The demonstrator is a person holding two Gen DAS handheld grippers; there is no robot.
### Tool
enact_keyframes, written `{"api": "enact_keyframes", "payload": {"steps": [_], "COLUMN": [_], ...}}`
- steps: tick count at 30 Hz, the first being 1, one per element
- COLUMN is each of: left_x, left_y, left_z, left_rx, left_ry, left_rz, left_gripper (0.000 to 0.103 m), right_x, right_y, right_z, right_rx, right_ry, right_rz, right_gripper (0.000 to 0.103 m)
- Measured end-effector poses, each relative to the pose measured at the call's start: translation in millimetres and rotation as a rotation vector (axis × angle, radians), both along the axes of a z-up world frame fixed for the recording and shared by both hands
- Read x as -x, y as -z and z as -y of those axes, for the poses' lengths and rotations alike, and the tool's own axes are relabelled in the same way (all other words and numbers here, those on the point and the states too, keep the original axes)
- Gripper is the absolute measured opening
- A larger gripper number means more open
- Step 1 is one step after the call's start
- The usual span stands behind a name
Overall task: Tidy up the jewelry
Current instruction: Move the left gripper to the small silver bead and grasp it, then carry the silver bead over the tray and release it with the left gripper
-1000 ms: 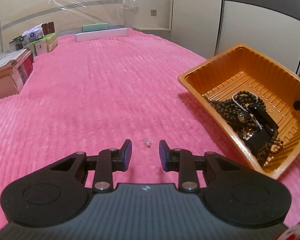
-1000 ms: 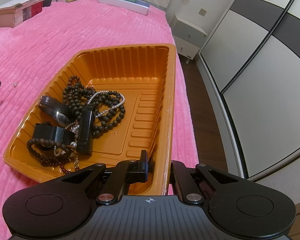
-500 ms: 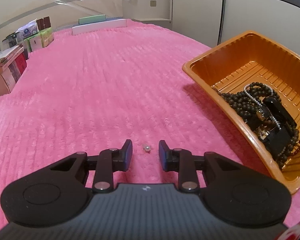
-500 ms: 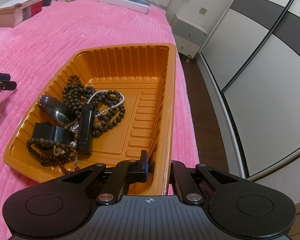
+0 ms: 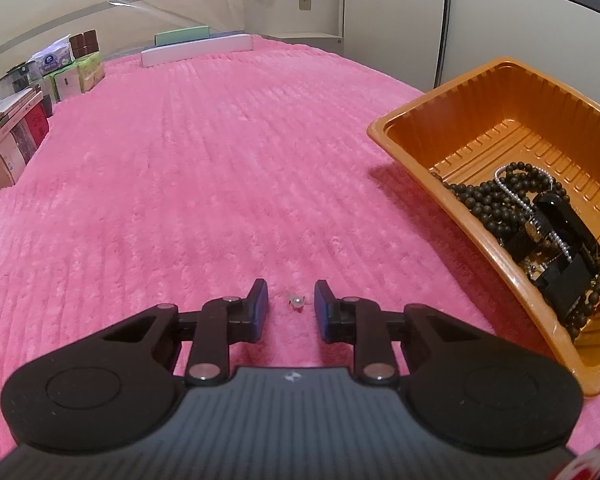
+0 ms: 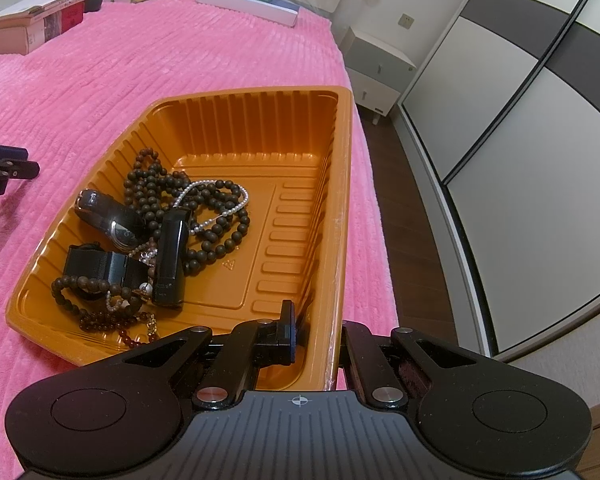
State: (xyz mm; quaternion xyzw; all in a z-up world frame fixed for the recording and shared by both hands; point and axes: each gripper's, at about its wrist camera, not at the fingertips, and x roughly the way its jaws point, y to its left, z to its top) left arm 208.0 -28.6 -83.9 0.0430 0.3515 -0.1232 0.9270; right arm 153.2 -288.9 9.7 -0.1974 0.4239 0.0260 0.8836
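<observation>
A tiny pearl stud [image 5: 298,302] lies on the pink bedspread [image 5: 220,180]. My left gripper [image 5: 290,294] is low over it, one fingertip on each side. Its jaws are closing and the pads are clear of the pearl. To the right, the orange tray [image 5: 500,120] stands tilted. It holds a heap of dark bead strings, a pearl strand and black watches [image 6: 160,232]. My right gripper [image 6: 318,332] is shut on the tray's near wall [image 6: 324,280], one finger inside and one outside. The left gripper's tips [image 6: 4,164] show at the left edge of the right wrist view.
Boxes and packets [image 5: 40,92] line the far left of the bed. A flat white box [image 5: 196,50] lies at the far end. The bed's right edge drops to a wooden floor [image 6: 392,200] beside a nightstand [image 6: 376,64] and sliding wardrobe doors [image 6: 500,120].
My left gripper has come forward and down, so the pearl now lies between its fingertips, and its jaws have narrowed a little. The right gripper and tray have stayed put.
</observation>
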Motion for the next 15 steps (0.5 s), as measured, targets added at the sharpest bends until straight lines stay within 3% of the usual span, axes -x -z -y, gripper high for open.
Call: {"api": "enact_keyframes", "payload": {"steps": [7,11,15], "left_x": [2.6,2.5,4.8], "left_y": [4.9,5.7,3.5], "left_z": [2.5,2.4,1.8], "left_rx": [-0.015,-0.015,-0.012], "left_ry": [0.023,0.026,0.025], "left_rz": [0.017,0.020,0.023], "left_gripper": [0.018,0.008,0.008], "right_x": [0.0,0.0,-0.1], "right_y": [0.0,-0.2,-0.1], "right_z": [0.2,0.1,0.1], "right_rx": [0.000,0.001,0.000], "right_ry": [0.000,0.000,0.000], "right_rz": [-0.001,-0.001,0.000], "right_gripper": [0.005,0.005,0.005]}}
